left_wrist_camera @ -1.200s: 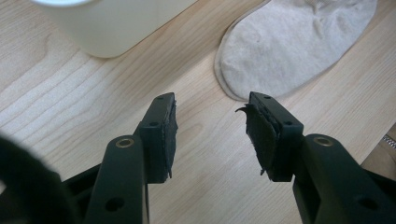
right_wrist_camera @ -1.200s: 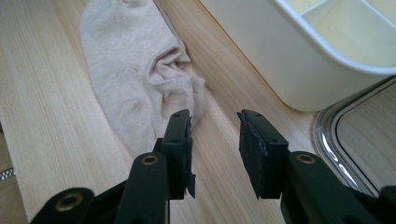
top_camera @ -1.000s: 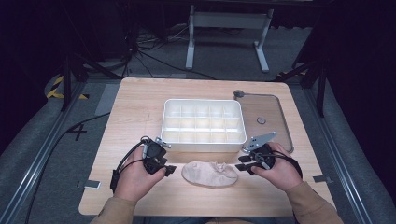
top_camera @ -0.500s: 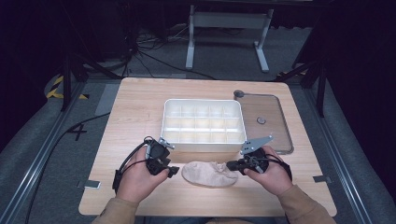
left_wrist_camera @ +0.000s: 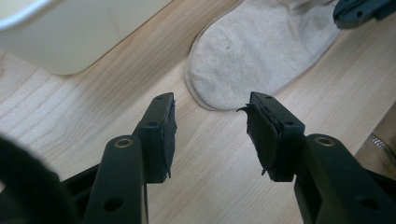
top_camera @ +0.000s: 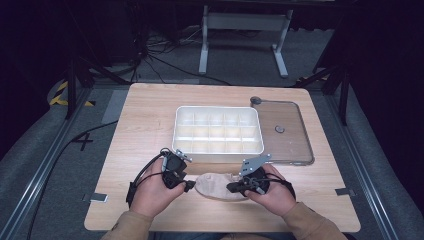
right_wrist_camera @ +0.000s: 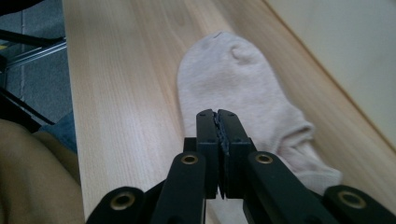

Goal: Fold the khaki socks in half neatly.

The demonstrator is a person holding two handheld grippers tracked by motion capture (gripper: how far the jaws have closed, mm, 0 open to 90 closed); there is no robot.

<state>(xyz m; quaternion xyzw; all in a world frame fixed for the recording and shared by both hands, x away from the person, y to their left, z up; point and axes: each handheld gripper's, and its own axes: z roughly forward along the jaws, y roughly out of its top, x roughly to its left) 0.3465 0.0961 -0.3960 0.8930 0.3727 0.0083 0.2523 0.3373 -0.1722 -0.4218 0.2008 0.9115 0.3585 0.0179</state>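
Crosswise on the tabletop (top_camera: pixel 150 115), just in front of the compartment tray (top_camera: pixel 218 131), lies the beige sock (top_camera: pixel 216 185). Its toe faces the left gripper (left_wrist_camera: pixel 212 133), fingers apart and empty; the right gripper (right_wrist_camera: pixel 218 116), fingers pressed together, sits over the cuff end.

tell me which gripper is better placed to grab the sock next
Left. The left gripper has open jaws with the sock toe just ahead. The right gripper is shut over the sock; I can't tell if it pinches fabric.
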